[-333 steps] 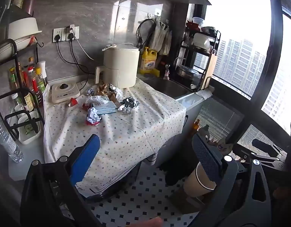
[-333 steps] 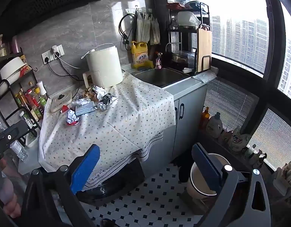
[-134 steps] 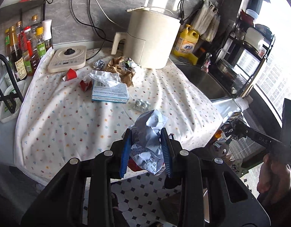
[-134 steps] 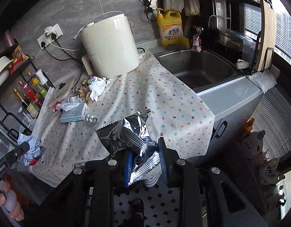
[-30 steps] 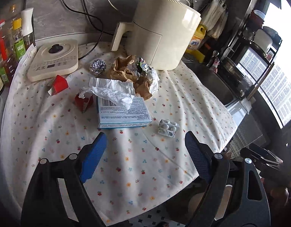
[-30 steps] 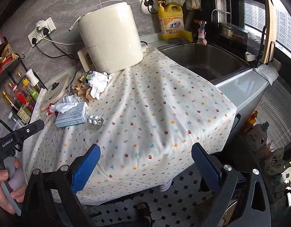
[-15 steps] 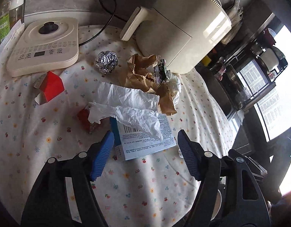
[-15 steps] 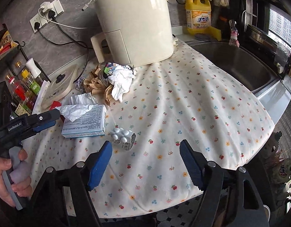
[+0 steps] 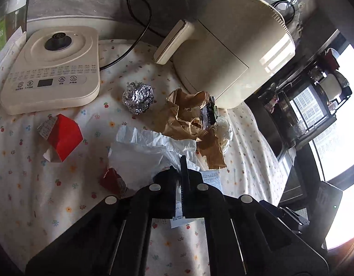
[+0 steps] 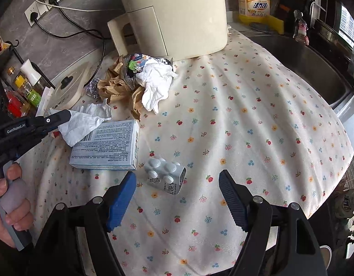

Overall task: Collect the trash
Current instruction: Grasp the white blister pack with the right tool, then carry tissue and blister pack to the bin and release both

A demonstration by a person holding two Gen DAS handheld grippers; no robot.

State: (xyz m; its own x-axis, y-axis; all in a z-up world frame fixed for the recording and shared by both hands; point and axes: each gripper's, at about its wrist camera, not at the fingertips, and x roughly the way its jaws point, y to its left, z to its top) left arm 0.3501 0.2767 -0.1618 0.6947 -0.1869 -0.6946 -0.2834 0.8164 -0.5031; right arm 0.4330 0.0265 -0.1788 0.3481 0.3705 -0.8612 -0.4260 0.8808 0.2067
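Trash lies on the flowered tablecloth (image 10: pixel 246 119). My left gripper (image 9: pixel 181 172) is shut on the crumpled white paper (image 9: pixel 140 158) that lies over the blue-white box (image 10: pixel 105 147); it also shows in the right wrist view (image 10: pixel 61 117). My right gripper (image 10: pixel 177 197) is open, its jaws on either side of a white pill blister pack (image 10: pixel 165 174) just ahead. Brown paper with a wrapper (image 9: pixel 188 117), a foil ball (image 9: pixel 137 97), a red carton (image 9: pixel 61 138) and a white tissue (image 10: pixel 153 80) lie further back.
A cream air fryer (image 10: pixel 172 16) stands behind the trash. A cream cooker base (image 9: pixel 52 69) sits at the left with cables. Bottles (image 10: pixel 22 87) stand at the far left. The sink (image 10: pixel 303 62) is to the right, with a yellow detergent jug (image 10: pixel 254 0).
My left gripper has moved in over the box and closed on the white paper. My right gripper has come closer to the blister pack, still open.
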